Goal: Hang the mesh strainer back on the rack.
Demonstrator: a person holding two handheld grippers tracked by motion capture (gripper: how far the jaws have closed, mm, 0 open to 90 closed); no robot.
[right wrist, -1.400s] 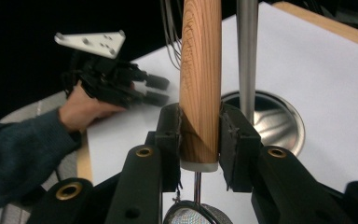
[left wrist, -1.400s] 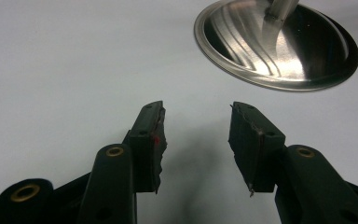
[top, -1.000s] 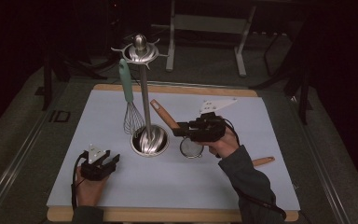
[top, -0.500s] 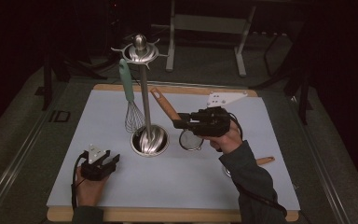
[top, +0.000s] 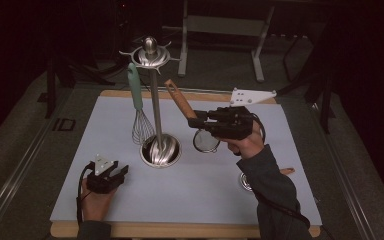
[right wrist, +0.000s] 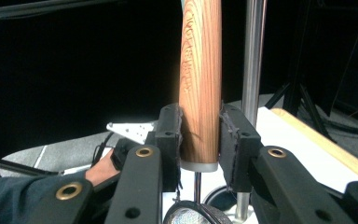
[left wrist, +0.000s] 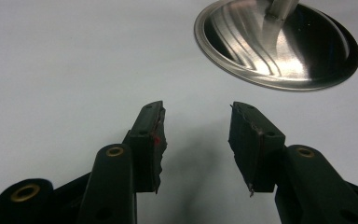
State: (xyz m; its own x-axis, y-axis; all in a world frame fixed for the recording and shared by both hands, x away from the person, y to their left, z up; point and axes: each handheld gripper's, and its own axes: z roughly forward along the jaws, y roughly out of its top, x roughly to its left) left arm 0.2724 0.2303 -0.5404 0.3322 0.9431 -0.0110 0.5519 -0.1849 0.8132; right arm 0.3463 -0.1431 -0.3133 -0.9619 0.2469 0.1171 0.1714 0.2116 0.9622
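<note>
Right gripper [right wrist: 199, 140]: clamped on the strainer's wooden handle [right wrist: 200, 84]; mesh bowl [top: 206, 141] hung below
Left gripper [left wrist: 196, 135]: jaws parted, nothing held; rested near the stand base [left wrist: 279, 42]

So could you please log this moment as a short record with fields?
Held item: small strainer with wooden handle
Right claw: shut on the handle, strainer lifted off the mat
Left claw: open, nothing between its jaws, low over the mat
Stand: upright on its round steel base
Already hanging: whisk with green handle
</note>
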